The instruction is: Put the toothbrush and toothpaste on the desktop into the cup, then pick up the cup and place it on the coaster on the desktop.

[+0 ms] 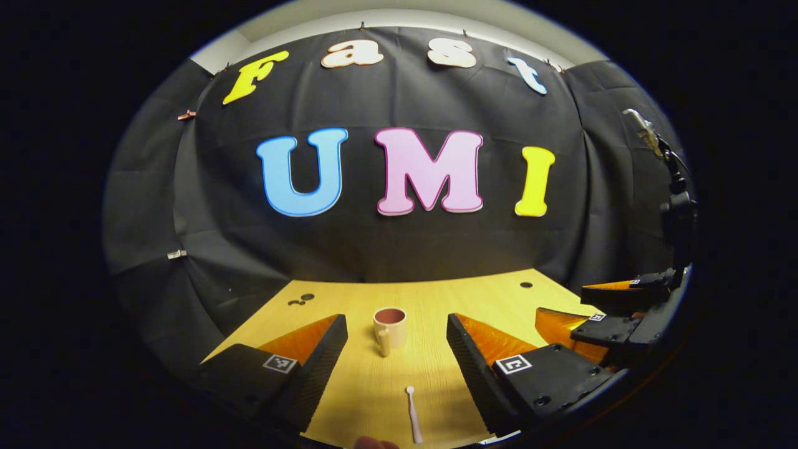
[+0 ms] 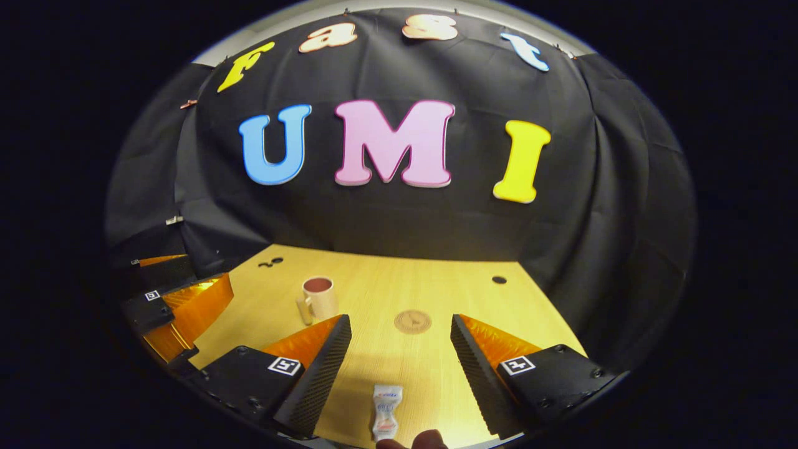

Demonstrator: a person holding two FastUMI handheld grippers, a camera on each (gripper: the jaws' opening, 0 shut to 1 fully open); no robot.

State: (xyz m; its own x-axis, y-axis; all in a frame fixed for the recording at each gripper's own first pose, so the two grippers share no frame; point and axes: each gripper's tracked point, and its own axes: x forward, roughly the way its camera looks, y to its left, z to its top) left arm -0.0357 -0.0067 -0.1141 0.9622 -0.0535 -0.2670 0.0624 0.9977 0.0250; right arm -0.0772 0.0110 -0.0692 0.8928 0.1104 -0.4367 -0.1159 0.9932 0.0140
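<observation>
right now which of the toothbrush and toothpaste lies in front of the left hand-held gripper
The toothbrush, a thin white stick between its open fingers; the flat toothpaste lies before the right one.

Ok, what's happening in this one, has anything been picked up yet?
Nothing is held yet. A person holds a gripper in each hand above a wooden desk, both open. The left gripper faces the cup, with the toothbrush lying on the desk between its fingers, nearer the camera. The right gripper has the toothpaste lying between its fingers and the coaster farther ahead. The cup looks empty and stands off the coaster, to its left.
</observation>
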